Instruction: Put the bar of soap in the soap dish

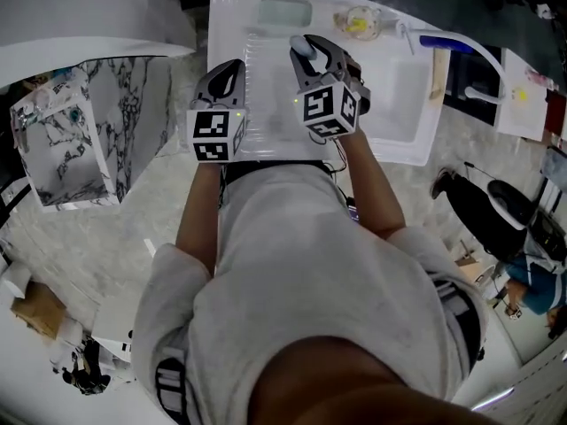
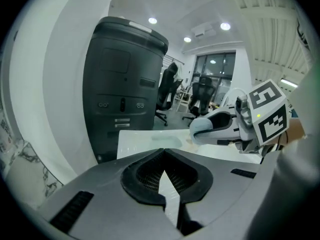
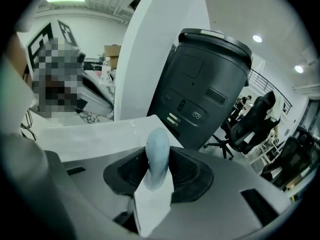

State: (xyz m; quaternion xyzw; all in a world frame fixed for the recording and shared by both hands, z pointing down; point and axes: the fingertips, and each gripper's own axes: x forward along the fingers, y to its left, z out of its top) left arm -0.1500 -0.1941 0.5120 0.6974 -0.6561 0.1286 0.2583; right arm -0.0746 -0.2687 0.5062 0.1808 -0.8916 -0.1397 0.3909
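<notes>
Right gripper (image 1: 307,53), jaws partly apart, clamps the pale blue bar of soap (image 3: 157,151); left gripper (image 2: 163,154) jaws meet. Upper centre, a pale green soap dish (image 1: 283,11) rests on the sink (image 1: 423,140) rim.

Pale blue oval bar of soap (image 3: 158,154); white ceramic sink (image 1: 403,104); pale green translucent soap dish (image 1: 284,11).

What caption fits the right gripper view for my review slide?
Right gripper clamps the pale blue bar of soap edge-on above the white sink.
</notes>
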